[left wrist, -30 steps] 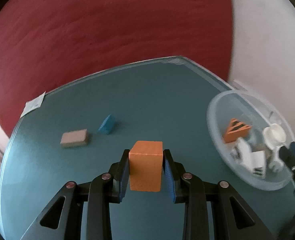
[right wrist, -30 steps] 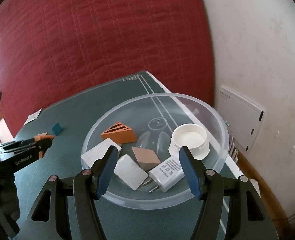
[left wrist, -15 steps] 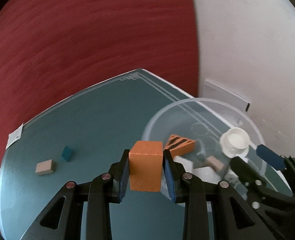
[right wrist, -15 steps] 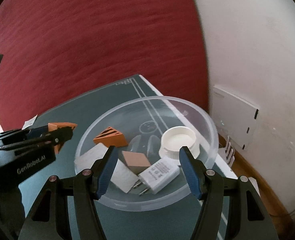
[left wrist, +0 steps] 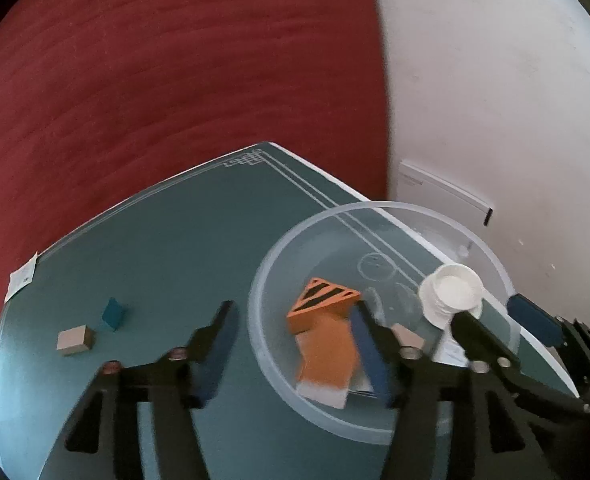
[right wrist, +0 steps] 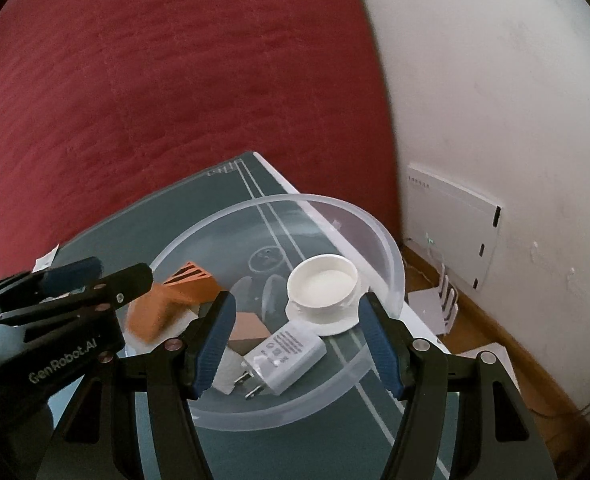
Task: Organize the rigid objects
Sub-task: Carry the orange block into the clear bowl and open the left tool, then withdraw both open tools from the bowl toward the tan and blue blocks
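Left tongs (left wrist: 295, 344) just sprung open, releasing orange block (left wrist: 327, 354), now blurred, dropping into clear bowl (left wrist: 267, 364) beside striped wedge (left wrist: 323, 296). Right tongs (right wrist: 295, 338) open, empty, hovering over bowl. Tan block (left wrist: 75, 340), teal block (left wrist: 113, 313) left on desk (left wrist: 183, 248).

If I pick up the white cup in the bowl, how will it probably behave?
The white cup looks stiff and light, like thin plastic. Its round body could roll if tipped. It sits on a wide flange, so upright it probably stays stable inside the clear bowl.
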Demonstrator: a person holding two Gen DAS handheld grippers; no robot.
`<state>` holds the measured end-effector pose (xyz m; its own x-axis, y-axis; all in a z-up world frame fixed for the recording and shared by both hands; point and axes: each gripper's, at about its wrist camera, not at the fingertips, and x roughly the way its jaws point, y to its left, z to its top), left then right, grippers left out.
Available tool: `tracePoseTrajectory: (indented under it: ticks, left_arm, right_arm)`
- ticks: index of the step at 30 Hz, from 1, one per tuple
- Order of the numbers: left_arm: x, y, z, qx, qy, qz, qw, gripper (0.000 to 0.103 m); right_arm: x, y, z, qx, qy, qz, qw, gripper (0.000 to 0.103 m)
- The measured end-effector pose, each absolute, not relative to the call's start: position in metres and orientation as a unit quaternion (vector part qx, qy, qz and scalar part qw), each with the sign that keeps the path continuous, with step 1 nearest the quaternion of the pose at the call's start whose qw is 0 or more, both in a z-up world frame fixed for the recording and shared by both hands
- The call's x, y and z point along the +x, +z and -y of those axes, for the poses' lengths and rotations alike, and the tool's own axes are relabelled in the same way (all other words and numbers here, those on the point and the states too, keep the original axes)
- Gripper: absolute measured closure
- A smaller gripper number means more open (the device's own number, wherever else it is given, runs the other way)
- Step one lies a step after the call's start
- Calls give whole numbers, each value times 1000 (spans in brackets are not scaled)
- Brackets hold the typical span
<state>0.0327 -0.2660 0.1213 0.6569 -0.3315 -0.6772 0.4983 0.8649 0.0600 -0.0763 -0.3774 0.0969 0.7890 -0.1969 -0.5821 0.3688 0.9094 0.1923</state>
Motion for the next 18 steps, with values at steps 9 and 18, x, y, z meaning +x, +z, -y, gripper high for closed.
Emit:
tracePoseTrajectory:
  ticks: [9,18]
  left_arm:
    - [34,118,259,129,-199,-331,913,12]
    - [33,111,250,137,-177,-328,918,5]
  right_arm:
    - [-76,96,378,149,-151,-288,934,36]
    - [-76,96,376,144,-153,-290,934,36]
